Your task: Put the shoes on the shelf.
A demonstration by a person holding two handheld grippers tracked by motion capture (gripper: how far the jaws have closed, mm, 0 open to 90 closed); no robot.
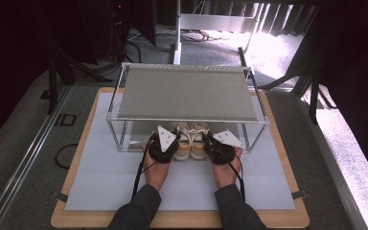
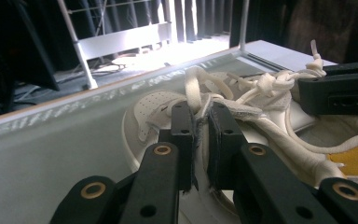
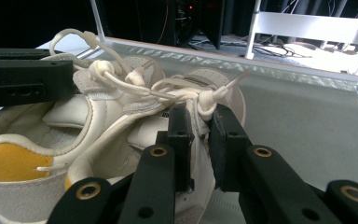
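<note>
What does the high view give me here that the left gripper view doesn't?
High view alone: the clear two-tier rack over the shoes, the white mat, both forearms and the left gripper from above. Left gripper view alone: its jaws clamped on the left shoe's tongue and the knotted laces. Both: the cream shoes and the right gripper.

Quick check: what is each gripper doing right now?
Left gripper: shut on the left shoe, pinching its tongue.
Right gripper: shut on the right shoe, pinching its tongue.
</note>
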